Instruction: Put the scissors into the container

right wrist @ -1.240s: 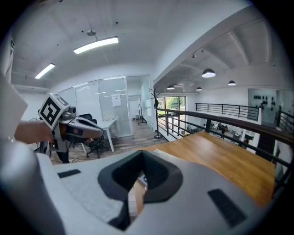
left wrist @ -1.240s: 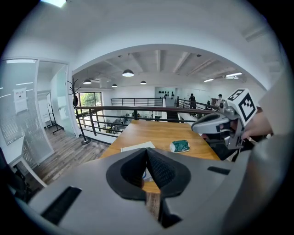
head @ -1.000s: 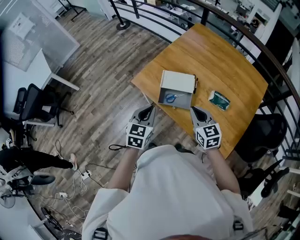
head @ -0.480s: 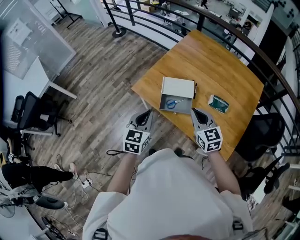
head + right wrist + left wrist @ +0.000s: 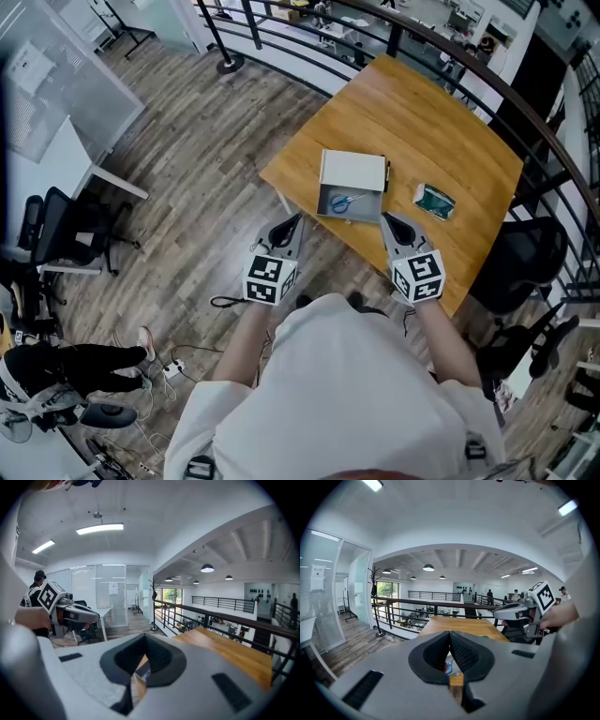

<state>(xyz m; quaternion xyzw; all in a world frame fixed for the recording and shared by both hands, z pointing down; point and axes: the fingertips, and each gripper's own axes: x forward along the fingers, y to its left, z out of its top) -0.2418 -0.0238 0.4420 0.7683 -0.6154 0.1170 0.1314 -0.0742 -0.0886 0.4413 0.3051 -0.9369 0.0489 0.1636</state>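
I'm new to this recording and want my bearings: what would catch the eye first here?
A wooden table stands by the railing, with a white container near its front edge and blue-handled scissors already lying inside it. A green packet lies on the table to the container's right. The left gripper and right gripper hover just short of the container, one on each side, jaws together and empty.
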